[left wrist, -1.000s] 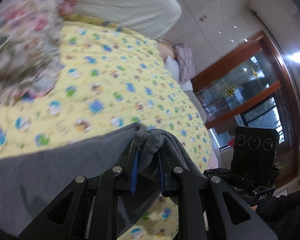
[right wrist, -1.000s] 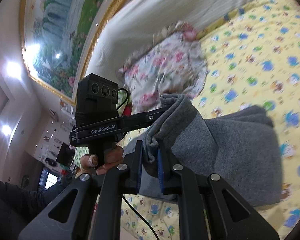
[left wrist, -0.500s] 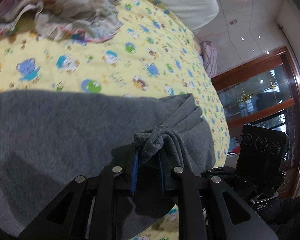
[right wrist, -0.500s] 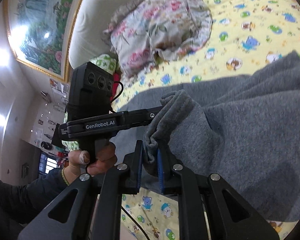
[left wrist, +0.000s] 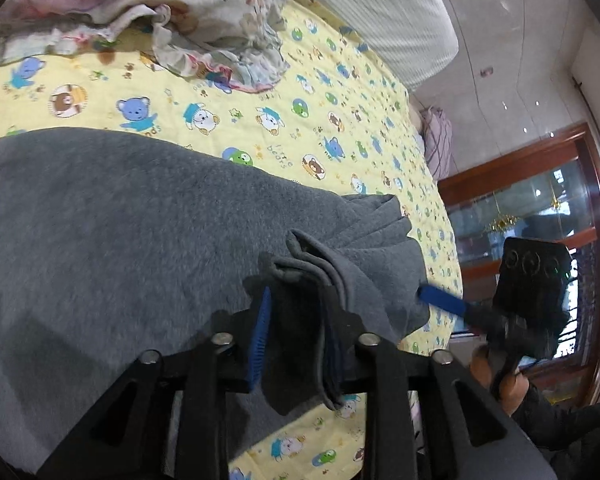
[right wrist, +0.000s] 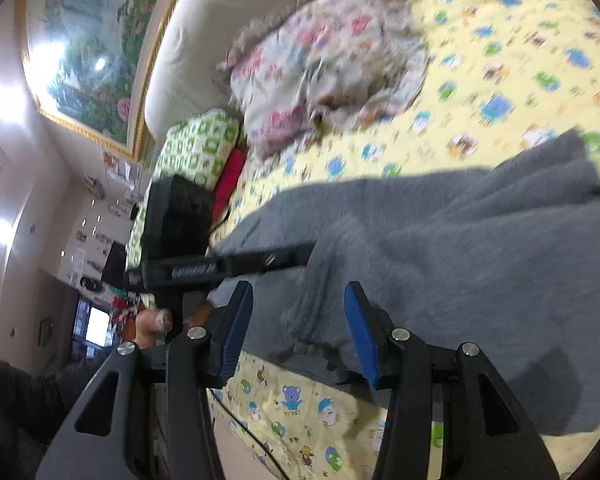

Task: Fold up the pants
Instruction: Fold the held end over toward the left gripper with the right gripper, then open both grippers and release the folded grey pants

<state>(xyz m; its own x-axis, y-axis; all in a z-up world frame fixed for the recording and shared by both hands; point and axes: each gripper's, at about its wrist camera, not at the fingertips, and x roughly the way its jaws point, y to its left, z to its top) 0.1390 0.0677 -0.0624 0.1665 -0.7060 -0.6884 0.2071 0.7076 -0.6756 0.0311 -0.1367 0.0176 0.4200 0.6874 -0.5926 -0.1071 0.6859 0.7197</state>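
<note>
Since the earlier frames both tools have sunk toward the bed (left wrist: 340, 92) and their jaws have just been opening. The right tool (right wrist: 296, 332) stands released, the grey pants (left wrist: 112, 232) hem lying loose between its pads. The left tool (left wrist: 296, 340) has parted too, though cloth apparently still drapes its far pad. The pants lie doubled on the bed below the floral pillow (left wrist: 204, 12). Withdraw both tools straight back, lest the fold drag open

The right gripper (right wrist: 296, 336), jaws just opened, straddles gray pants (right wrist: 460, 264).
</note>
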